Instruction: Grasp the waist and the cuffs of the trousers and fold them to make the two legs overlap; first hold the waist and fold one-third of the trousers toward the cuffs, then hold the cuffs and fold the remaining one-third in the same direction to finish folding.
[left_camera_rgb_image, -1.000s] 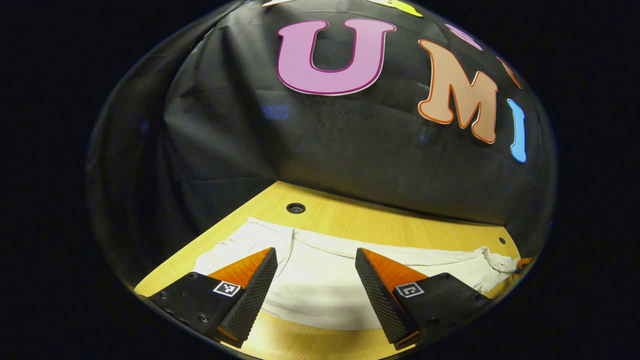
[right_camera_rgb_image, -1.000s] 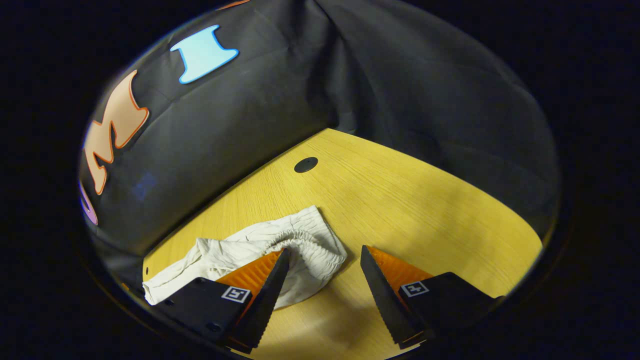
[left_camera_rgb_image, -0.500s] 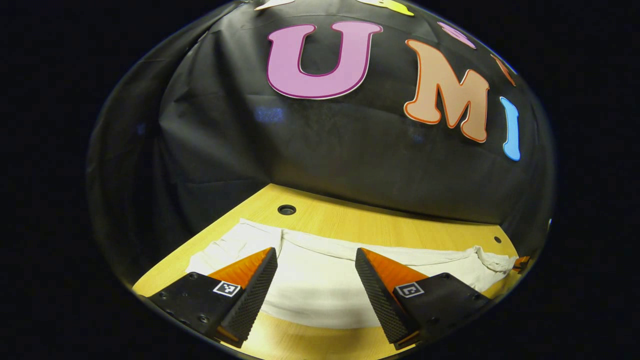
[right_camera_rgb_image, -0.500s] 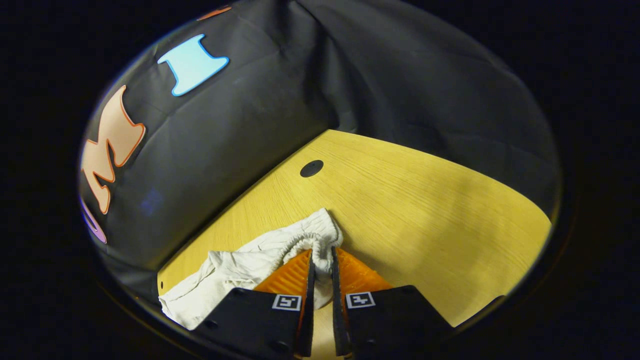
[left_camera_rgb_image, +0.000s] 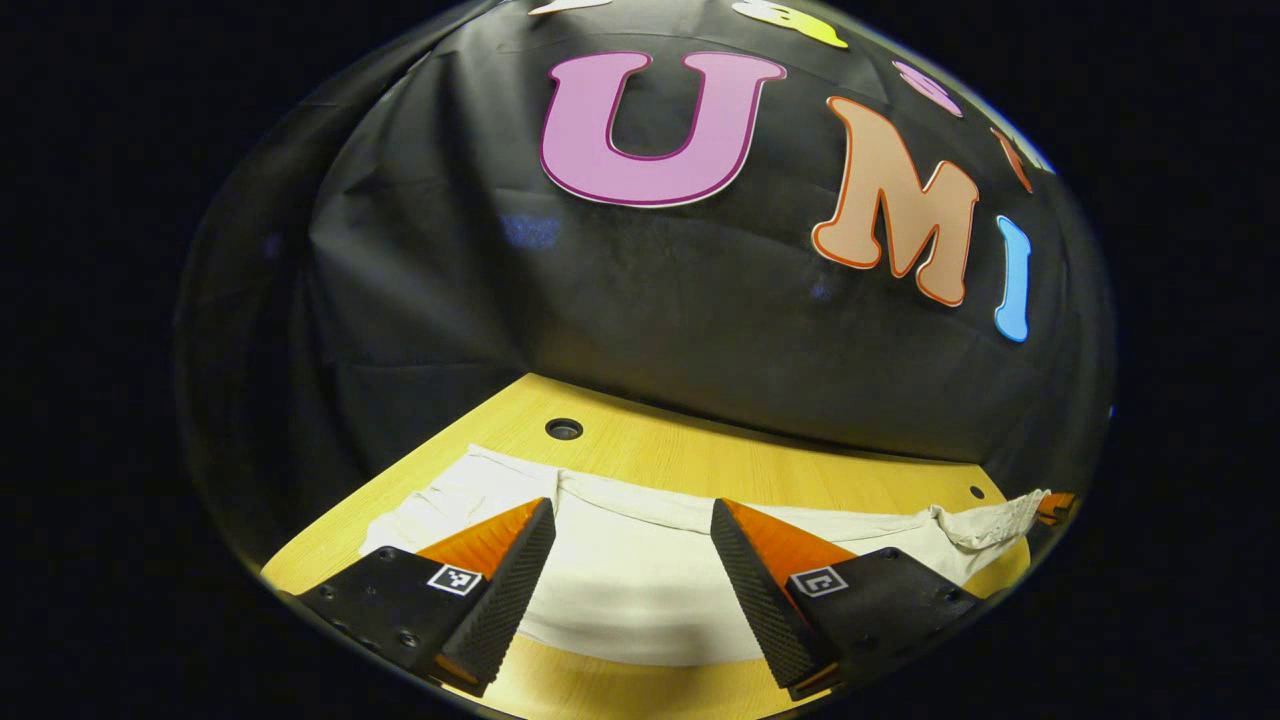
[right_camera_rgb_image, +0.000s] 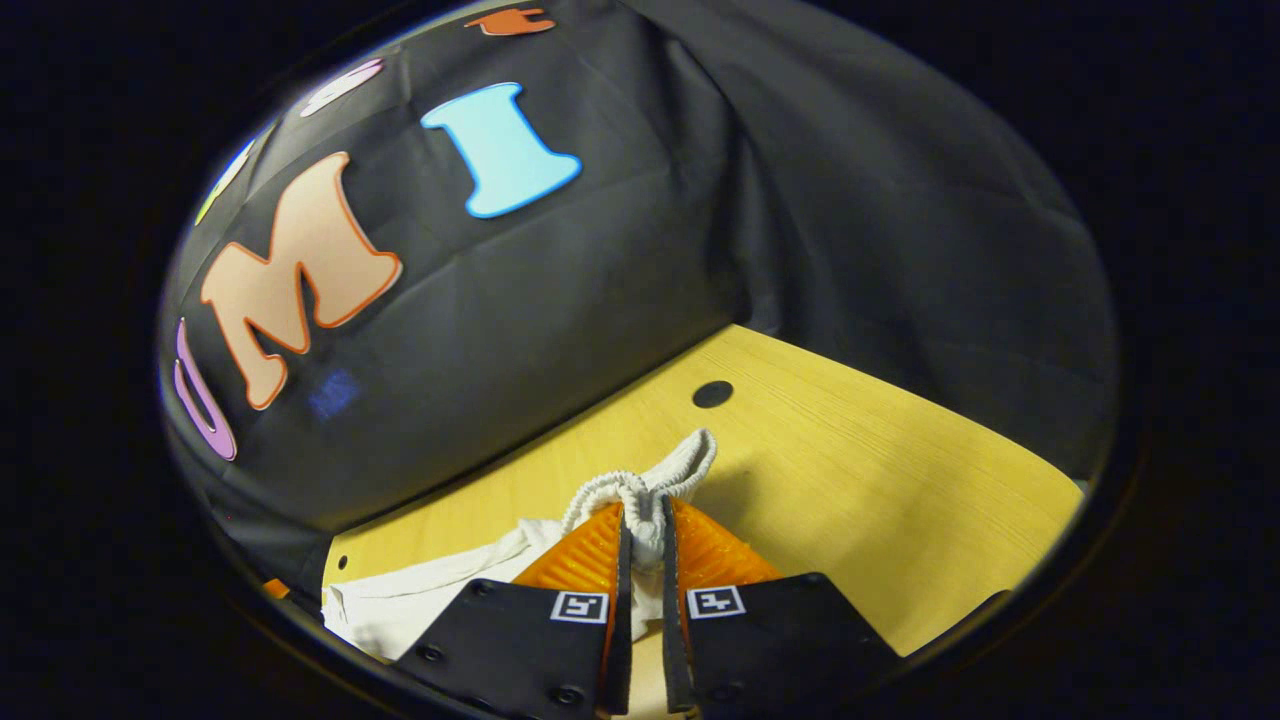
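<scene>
Cream-white trousers (left_camera_rgb_image: 640, 580) lie stretched across the wooden table (left_camera_rgb_image: 700, 455) in the left gripper view, cuff end at the left, waist at the far right. My left gripper (left_camera_rgb_image: 630, 535) hovers open over the leg fabric, with cloth showing between its fingers. In the right gripper view my right gripper (right_camera_rgb_image: 641, 528) is shut on the gathered elastic waist (right_camera_rgb_image: 650, 488), which bunches up above the fingertips and is lifted off the table. The rest of the trousers (right_camera_rgb_image: 420, 600) trail away to the lower left. The other gripper (left_camera_rgb_image: 1052, 505) shows at the far right edge, at the waist.
The table has a round cable hole (left_camera_rgb_image: 563, 429) near the back by the cuffs, a small hole (left_camera_rgb_image: 975, 492) farther right, and another round hole (right_camera_rgb_image: 712, 393) beyond the waist. Black cloth walls stand close behind. Bare wood (right_camera_rgb_image: 900, 500) stretches right of the waist.
My right gripper went from open beside the waist to shut on it, then raised and pulled the waistband up. The left gripper stayed open over the legs, shifting only slightly.
</scene>
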